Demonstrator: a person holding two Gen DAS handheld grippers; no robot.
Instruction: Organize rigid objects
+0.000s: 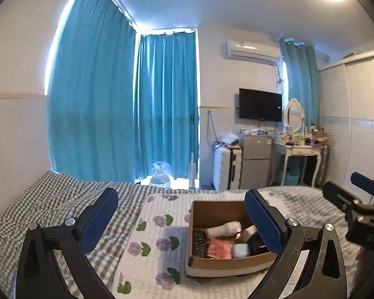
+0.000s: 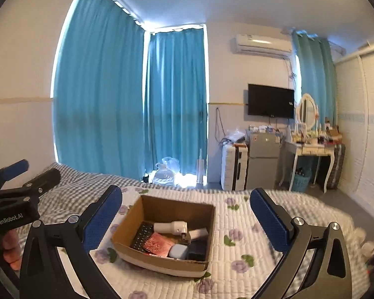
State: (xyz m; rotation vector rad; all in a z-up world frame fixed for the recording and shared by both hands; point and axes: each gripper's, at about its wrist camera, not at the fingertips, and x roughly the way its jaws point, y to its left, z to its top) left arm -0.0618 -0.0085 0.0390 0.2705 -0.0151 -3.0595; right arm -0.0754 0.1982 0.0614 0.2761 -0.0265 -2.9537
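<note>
Right wrist: square cardboard box (image 2: 167, 224) on quilted bedspread (image 2: 249, 226).

Bed (image 2: 261, 226): floral quilt (image 2: 236, 224), cardboard box (image 2: 162, 261) on it.

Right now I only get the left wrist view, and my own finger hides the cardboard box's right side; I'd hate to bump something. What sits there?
Observer: A dark block fills the cardboard box's near right corner, beside the pale blue case.
Operator: Is the right gripper carrying anything?
Observer: No, the right gripper is open, nothing between its fingers.
Operator: And the box's right wall?
Observer: Upright, with floral quilt beyond it.
</note>
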